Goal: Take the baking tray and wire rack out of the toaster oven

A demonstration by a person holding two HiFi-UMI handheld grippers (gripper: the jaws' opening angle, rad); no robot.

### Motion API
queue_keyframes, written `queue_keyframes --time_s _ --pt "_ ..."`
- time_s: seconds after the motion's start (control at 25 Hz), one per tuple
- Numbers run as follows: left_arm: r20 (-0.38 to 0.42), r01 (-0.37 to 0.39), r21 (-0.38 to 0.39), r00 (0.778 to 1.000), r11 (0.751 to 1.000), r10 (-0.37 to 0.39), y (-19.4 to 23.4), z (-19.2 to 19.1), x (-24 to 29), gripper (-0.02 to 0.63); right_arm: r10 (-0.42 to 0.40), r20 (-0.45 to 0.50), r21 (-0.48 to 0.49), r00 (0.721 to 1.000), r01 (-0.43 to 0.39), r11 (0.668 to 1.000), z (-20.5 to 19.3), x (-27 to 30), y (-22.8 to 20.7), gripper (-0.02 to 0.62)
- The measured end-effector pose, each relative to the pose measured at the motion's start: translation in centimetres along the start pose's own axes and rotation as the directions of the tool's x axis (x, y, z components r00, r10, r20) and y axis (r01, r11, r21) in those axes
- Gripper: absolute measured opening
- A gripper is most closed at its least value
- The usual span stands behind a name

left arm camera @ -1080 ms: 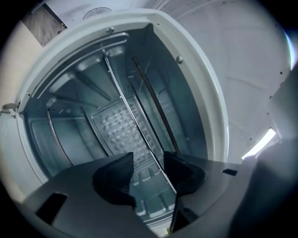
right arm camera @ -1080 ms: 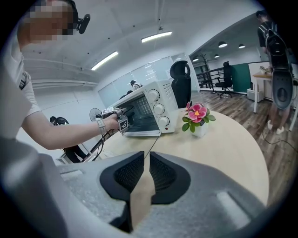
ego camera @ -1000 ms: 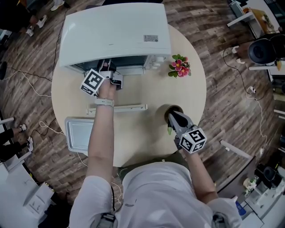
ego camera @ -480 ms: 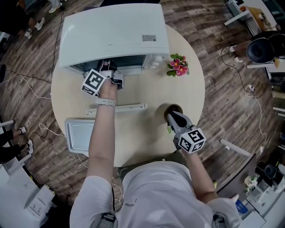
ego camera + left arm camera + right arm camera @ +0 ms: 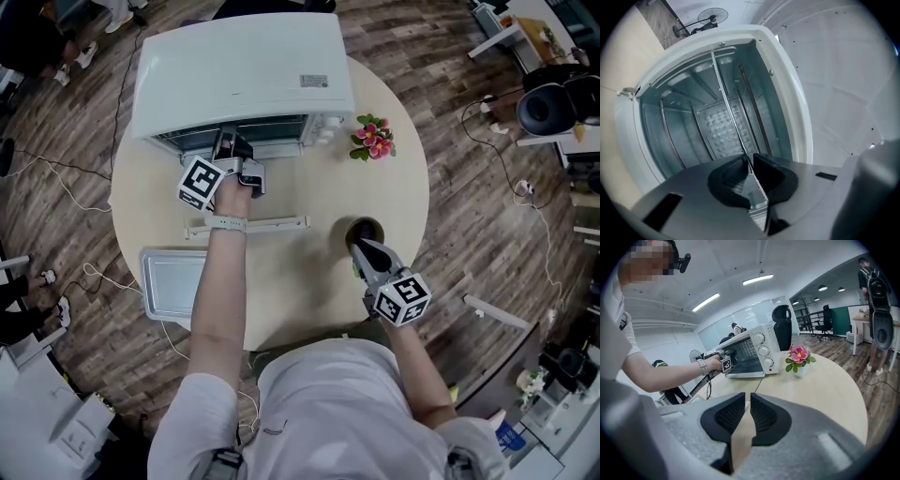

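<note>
Nearest, the right tool (image 5: 359, 246) is hovering over the worktop (image 5: 309, 281) with jaws together and empty, the tray (image 5: 153, 281) is lying at the worktop's left edge, and beyond, the left tool (image 5: 749, 164), jaws having just been closing, is clamping the rack (image 5: 757, 199) in the open oven (image 5: 244, 66).

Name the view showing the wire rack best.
Left gripper view: the wire rack runs edge-on through the oven into the left gripper, whose jaws have just been closing on it. Head view: at most a sliver; right gripper view: too distant.
</note>
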State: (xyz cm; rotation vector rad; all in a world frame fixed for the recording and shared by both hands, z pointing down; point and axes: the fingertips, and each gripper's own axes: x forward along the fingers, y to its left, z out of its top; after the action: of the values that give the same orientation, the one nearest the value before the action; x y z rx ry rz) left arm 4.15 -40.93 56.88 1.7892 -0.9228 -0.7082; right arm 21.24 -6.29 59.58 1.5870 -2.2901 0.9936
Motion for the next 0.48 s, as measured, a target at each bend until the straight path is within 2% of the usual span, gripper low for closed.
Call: queue_keyframes --time_s 0.16,0.28,0.4,0.48 --pt "-0.002 0.008 -0.030 1.000 1.000 -0.008 -0.2 -0.3 -1.0 0.032 -0.002 0.009 -0.002 1.000 0.002 1.000 -0.2 -0.4 0.5 0.035" --pt "0.012 0.054 -0.108 0.999 0.993 -0.053 -1.1 -0.7 -1.6 0.031 -0.002 0.012 -0.003 1.000 0.002 1.000 -0.3 -0.8 0.8 0.035" --pt "0.008 0.016 -0.093 1.000 0.996 -0.015 -0.3 -0.9 -2.7 0.028 -0.001 0.016 -0.006 1.000 0.001 1.000 -0.4 -1.1 1.3 0.035" --pt "0.010 0.014 -0.113 1.000 0.993 -0.013 -0.3 -1.1 -3.4 0.026 -0.001 0.019 -0.007 1.000 0.001 1.000 -0.5 -1.4 1.6 0.035"
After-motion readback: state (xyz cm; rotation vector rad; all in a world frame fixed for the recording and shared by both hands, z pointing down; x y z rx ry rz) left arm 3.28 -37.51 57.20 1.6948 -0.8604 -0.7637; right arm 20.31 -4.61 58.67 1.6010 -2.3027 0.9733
